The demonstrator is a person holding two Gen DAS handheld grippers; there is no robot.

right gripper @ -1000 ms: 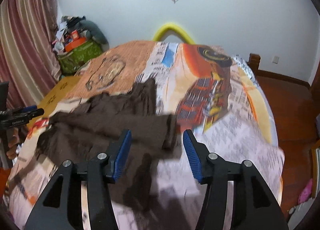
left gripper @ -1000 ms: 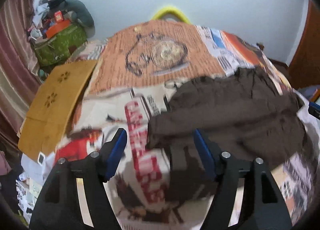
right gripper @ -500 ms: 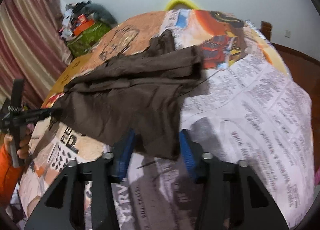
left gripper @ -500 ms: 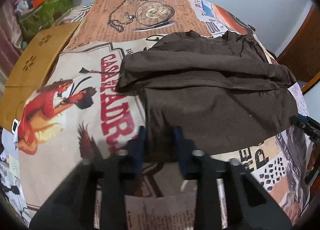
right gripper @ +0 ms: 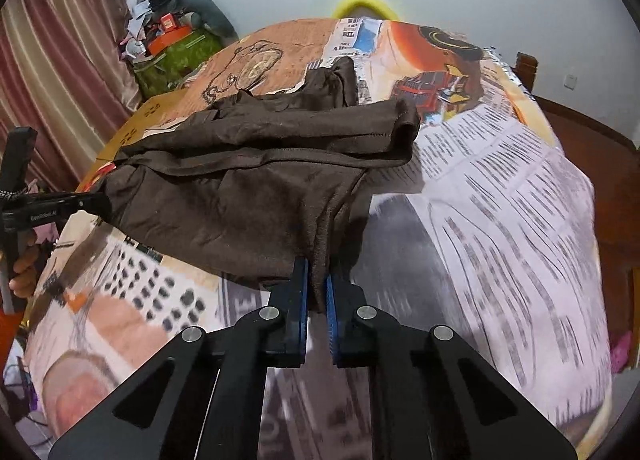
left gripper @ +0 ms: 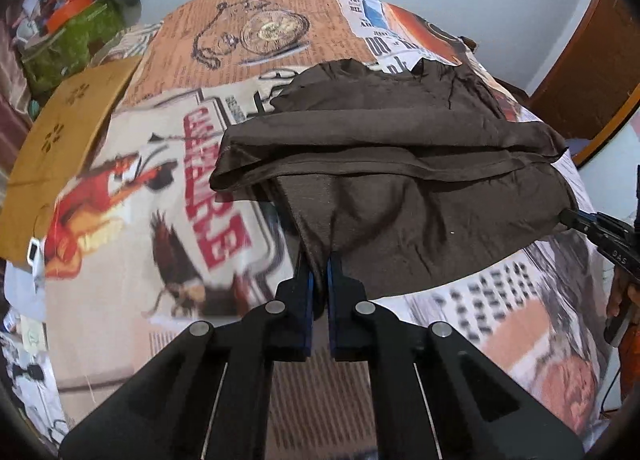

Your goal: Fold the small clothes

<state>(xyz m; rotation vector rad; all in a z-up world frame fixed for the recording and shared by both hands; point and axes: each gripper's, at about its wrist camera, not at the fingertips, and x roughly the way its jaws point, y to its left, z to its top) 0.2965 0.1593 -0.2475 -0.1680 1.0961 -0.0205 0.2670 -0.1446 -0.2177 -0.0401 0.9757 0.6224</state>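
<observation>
Where the printed bedspread [left gripper: 132, 228] covers the bed, one brown garment [left gripper: 420, 188] lies partly folded, its near hem raised off the cover at both corners.

Item: left gripper [left gripper: 319, 280]. Fingers [left gripper: 305, 300] closed almost fully, blue pads clamped on the garment's near left corner; cloth bunches into a narrow pleat between them.

Item: right gripper [right gripper: 317, 288]. Fingers [right gripper: 299, 292] likewise nearly closed, pinching the near right corner, fabric hanging in a vertical fold from the pads. In the left wrist view this gripper shows at the far right edge [left gripper: 600, 232], its tip meeting the garment's corner.

Item: brown garment, in the right wrist view [right gripper: 256, 180]. Upper layer doubled over in a long horizontal roll across the middle, seam line visible; far portion lies flat on the bedspread toward the pocket-watch print [left gripper: 272, 30]. Near edge stretched between the two grippers, sagging slightly at centre.

Item: surroundings. Yellow-brown cardboard sheet [left gripper: 60, 140] beside the bed on the left; green bag [left gripper: 72, 44] with clutter on top in the far corner; pink curtain [right gripper: 52, 60]; possibly a yellow hoop [right gripper: 362, 4] behind the bed, blurred.
</observation>
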